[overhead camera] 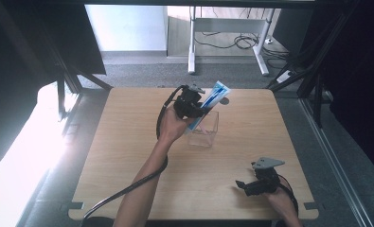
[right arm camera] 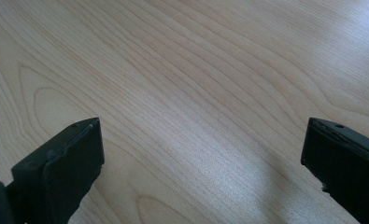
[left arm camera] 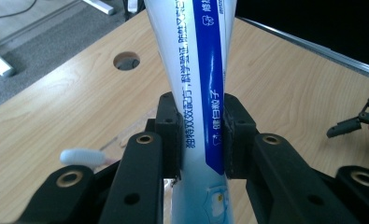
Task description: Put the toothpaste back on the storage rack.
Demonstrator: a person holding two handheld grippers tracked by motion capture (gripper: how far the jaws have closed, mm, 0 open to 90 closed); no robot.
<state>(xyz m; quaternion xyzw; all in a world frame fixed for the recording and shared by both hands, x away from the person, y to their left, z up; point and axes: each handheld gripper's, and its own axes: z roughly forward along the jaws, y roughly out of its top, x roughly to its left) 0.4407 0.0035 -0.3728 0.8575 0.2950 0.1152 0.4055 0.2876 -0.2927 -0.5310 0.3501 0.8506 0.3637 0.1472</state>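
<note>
1. My left gripper (overhead camera: 194,105) has its jaws clamped on a blue-and-white toothpaste tube (overhead camera: 209,104); in the left gripper view the pads press both flat sides of the tube (left arm camera: 202,93), which runs straight out ahead between them.

2. From the high view the tube's long axis is tilted, its crimped end up and away from the jaws, its lower end pointing down toward the clear plastic box (overhead camera: 205,131) that stands just below and beside the jaws.

3. That is the relation I steer by: I judge the tube's lower end sits at or just inside the box mouth, though the clear walls leave me unsure whether it touches them.

4. A white toothbrush head (left arm camera: 81,157) shows just below my left jaw, near the box rim as far as I can tell.

5. My right gripper (overhead camera: 251,185) rests low over the tabletop (overhead camera: 128,156), well apart from the box, its jaws spread wide with bare wood between them (right arm camera: 196,154).

6. The left hand is clearly the nearer one, so I'd keep lowering the tube along its own axis with it.
</note>
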